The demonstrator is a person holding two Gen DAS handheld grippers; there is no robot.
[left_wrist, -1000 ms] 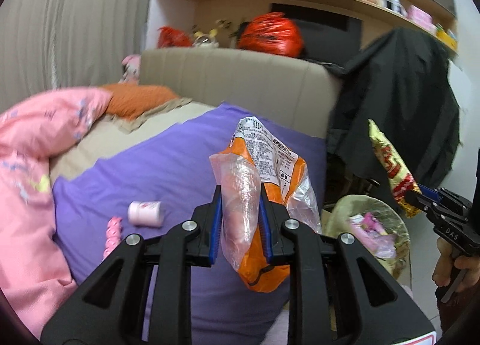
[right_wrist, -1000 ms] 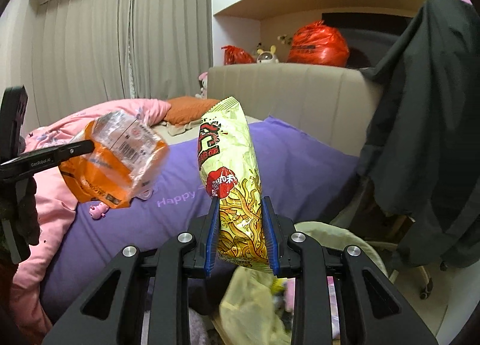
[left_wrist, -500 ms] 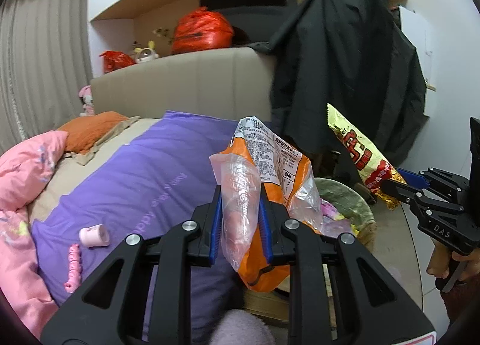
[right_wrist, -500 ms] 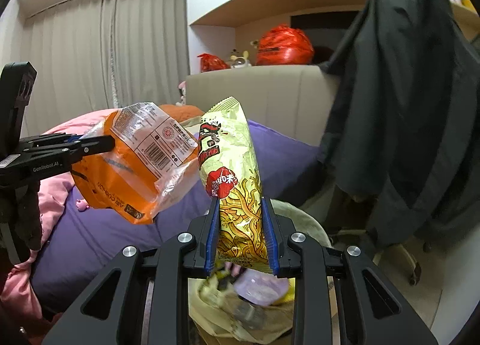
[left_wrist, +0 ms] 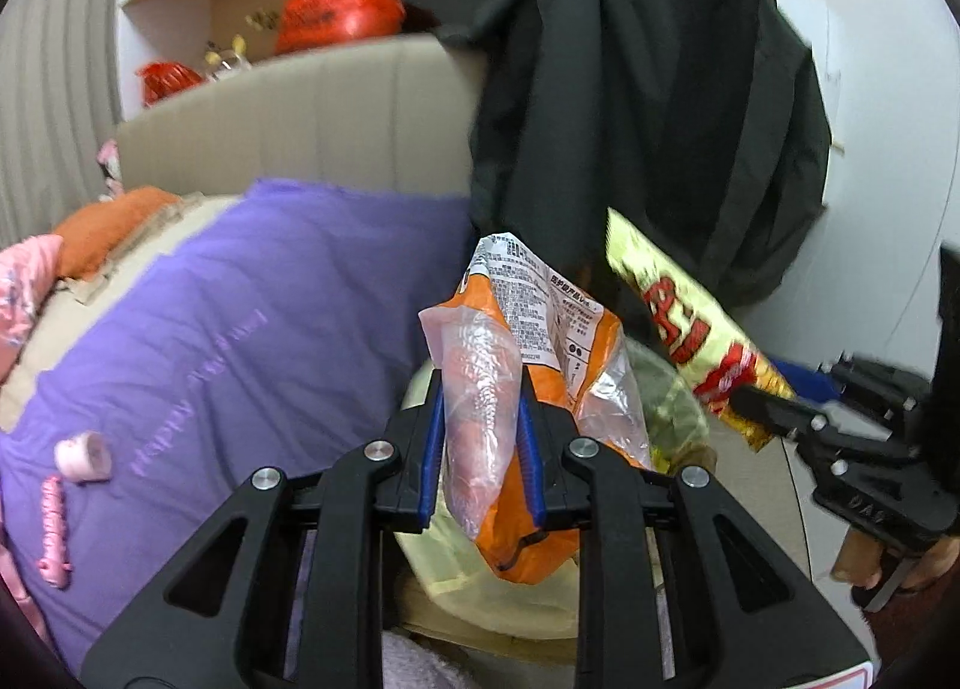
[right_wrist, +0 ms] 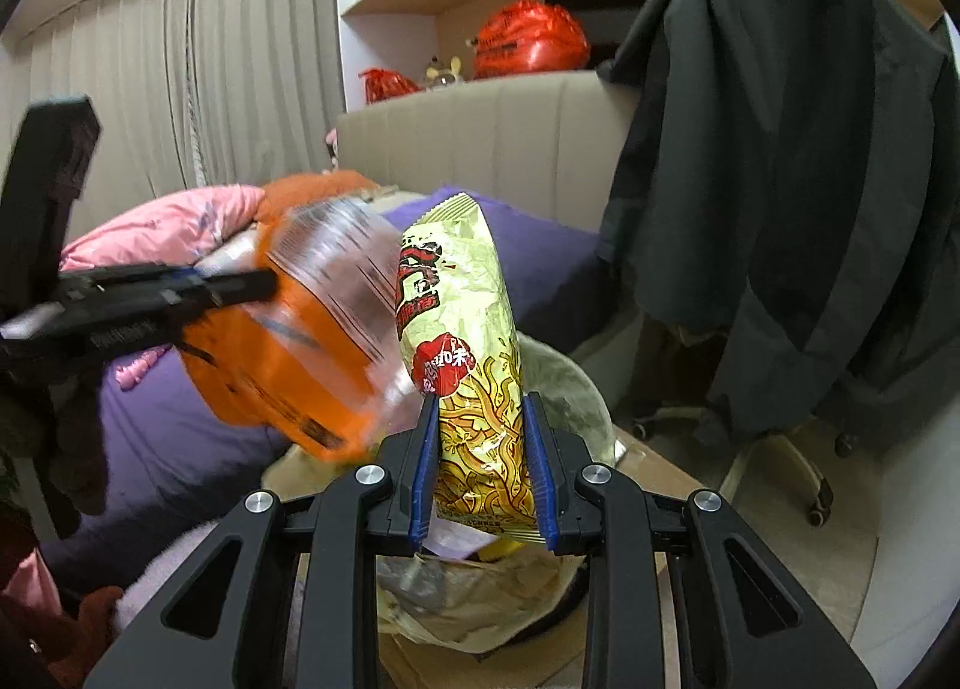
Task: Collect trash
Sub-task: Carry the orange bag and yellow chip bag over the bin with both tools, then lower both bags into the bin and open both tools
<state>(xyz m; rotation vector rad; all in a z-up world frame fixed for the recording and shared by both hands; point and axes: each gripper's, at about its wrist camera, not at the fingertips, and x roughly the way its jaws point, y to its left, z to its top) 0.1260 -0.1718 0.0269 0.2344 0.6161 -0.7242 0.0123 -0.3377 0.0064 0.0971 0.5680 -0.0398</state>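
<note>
My left gripper (left_wrist: 482, 443) is shut on an orange and clear snack wrapper (left_wrist: 540, 341), held above the trash bin with a pale yellow-green liner (left_wrist: 480, 581). My right gripper (right_wrist: 482, 449) is shut on a yellow noodle-snack bag (right_wrist: 462, 329), upright over the same bin (right_wrist: 564, 389). The yellow bag also shows in the left wrist view (left_wrist: 690, 323), and the orange wrapper in the right wrist view (right_wrist: 288, 341), blurred. The two wrappers are close together over the bin.
A bed with a purple cover (left_wrist: 210, 341) lies to the left, with a small pink roll (left_wrist: 84, 455) and a pink strip (left_wrist: 54, 533) on it. A black coat (right_wrist: 780, 179) hangs over a wheeled chair at the right. A padded headboard (right_wrist: 492, 131) is behind.
Both grippers have moved from over the bed to over the bin, still holding their wrappers. The wrappers have come closer together.
</note>
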